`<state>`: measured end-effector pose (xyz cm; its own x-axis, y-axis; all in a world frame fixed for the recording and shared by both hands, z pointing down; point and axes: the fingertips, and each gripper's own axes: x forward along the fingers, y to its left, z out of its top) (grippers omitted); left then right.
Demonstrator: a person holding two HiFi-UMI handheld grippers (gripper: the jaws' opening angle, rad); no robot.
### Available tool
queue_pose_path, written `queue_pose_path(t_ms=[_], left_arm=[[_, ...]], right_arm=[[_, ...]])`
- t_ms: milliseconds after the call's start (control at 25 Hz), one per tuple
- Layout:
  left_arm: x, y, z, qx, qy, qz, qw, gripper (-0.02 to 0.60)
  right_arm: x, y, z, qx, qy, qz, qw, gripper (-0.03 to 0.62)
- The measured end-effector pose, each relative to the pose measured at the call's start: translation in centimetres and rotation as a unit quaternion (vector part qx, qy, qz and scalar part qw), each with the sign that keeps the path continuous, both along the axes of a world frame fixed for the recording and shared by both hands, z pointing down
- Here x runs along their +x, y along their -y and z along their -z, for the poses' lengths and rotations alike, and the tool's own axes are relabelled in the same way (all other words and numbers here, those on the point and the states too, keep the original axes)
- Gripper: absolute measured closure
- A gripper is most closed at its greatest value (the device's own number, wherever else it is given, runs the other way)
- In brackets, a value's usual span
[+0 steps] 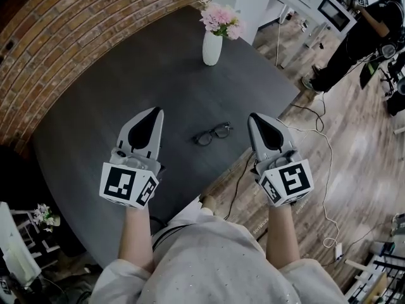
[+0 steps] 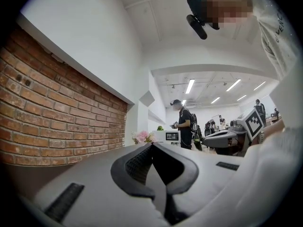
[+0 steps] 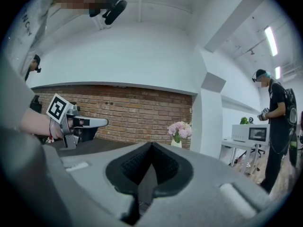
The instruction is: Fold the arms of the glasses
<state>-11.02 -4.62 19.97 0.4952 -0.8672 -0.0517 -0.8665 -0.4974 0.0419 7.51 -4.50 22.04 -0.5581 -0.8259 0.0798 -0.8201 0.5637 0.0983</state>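
Head view looks down over the person's pale sweatshirt (image 1: 209,258) to two forearms reaching forward, each ending in a gripper with a marker cube at its rear. The left gripper (image 1: 154,111) has its jaws pressed together with nothing between them, as its own view shows: the dark pads meet at the tip. The right gripper (image 1: 254,116) is clenched the same way, tips meeting and empty. Both point level, side by side above the near edge of the dark round table (image 1: 114,94).

The glasses (image 1: 212,133) lie flat on the table in the gap between the two grippers, touching neither. Their frame is dark; how the arms are set is too small to tell.

Farther across the table stands a white vase (image 1: 212,47) with pink flowers (image 1: 220,19). A brick wall (image 1: 57,30) curves behind the table on the left. To the right, a thin cable (image 1: 326,144) trails across the wooden floor (image 1: 361,163), and a person in dark clothes (image 1: 357,40) stands by a white counter.
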Motion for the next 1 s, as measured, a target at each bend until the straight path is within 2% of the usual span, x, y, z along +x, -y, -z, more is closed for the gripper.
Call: queue_pose_path(t_ms=[1000], left_arm=[[-0.3, 1.1, -1.7, -0.019, 0.01, 0.014, 0.9997, 0.583]], right_arm=[[-1.2, 1.2, -1.9, -0.009, 0.003, 0.033, 0.999, 0.595]])
